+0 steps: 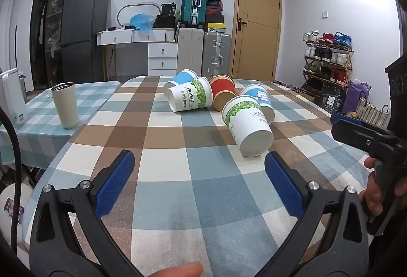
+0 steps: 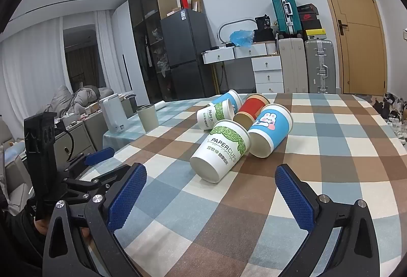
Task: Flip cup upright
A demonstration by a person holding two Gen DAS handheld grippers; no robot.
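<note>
Several paper cups lie on their sides in a cluster on the checked tablecloth (image 1: pixel 162 175). The nearest is a white and green cup (image 1: pixel 246 124), its base toward me; it also shows in the right wrist view (image 2: pixel 221 149). Behind it lie a blue rabbit cup (image 2: pixel 271 130), a red cup (image 1: pixel 223 91), a second white and green cup (image 1: pixel 190 98) and a blue cup (image 1: pixel 181 79). My left gripper (image 1: pixel 199 160) is open and empty, just short of the nearest cup. My right gripper (image 2: pixel 211 172) is open and empty, its jaws either side of that cup's base, a little short of it.
A beige tumbler (image 1: pixel 65 105) stands upright on the adjoining table at the left, beside a white appliance (image 1: pixel 11 96). Suitcases, drawers and a fridge stand behind the table. A shoe rack (image 1: pixel 328 60) is at the right. The table edge runs along the left.
</note>
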